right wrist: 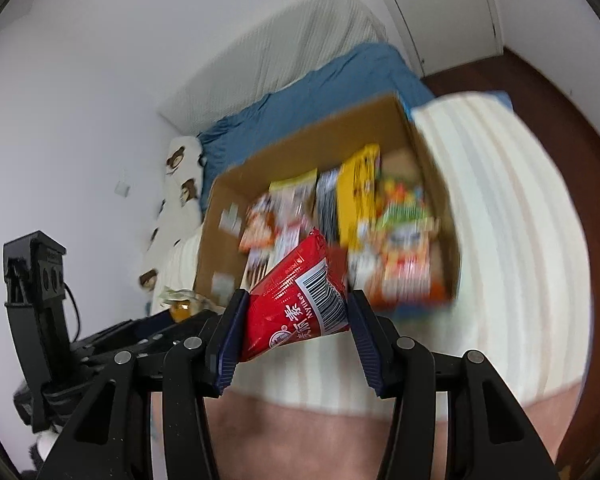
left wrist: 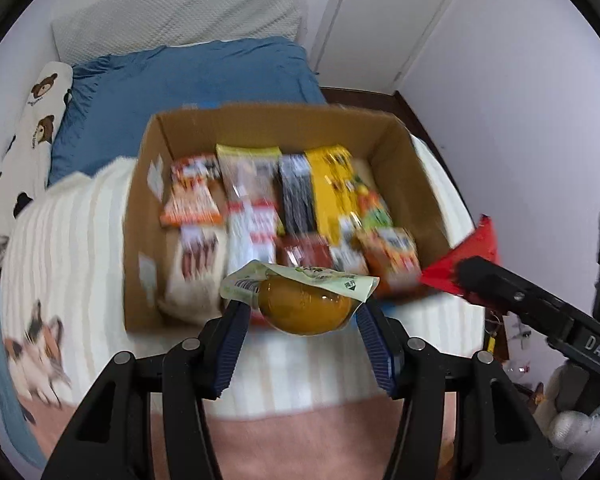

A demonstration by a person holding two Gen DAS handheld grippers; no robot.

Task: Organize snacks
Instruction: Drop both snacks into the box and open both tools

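A cardboard box point(left wrist: 148, 216) full of snack packs stands on a striped blanket; it also shows in the right wrist view point(right wrist: 220, 232). My left gripper point(left wrist: 300, 308) is shut on an orange jelly cup point(left wrist: 304, 312) with a pale green lid, held above the box's near edge. My right gripper point(right wrist: 296, 312) is shut on a red snack packet point(right wrist: 296, 300) with a barcode, held in front of the box. The right gripper and its red packet point(left wrist: 464, 256) show at the right of the left wrist view. The jelly cup point(right wrist: 180, 308) shows small at the left of the right wrist view.
The box sits on a cream striped blanket point(left wrist: 60, 240) over a bed with a blue duvet point(left wrist: 188, 80) and a bear-print pillow point(left wrist: 40, 112). White walls and a door point(left wrist: 380, 20) stand behind. Dark wooden floor point(right wrist: 540, 92) lies to the right.
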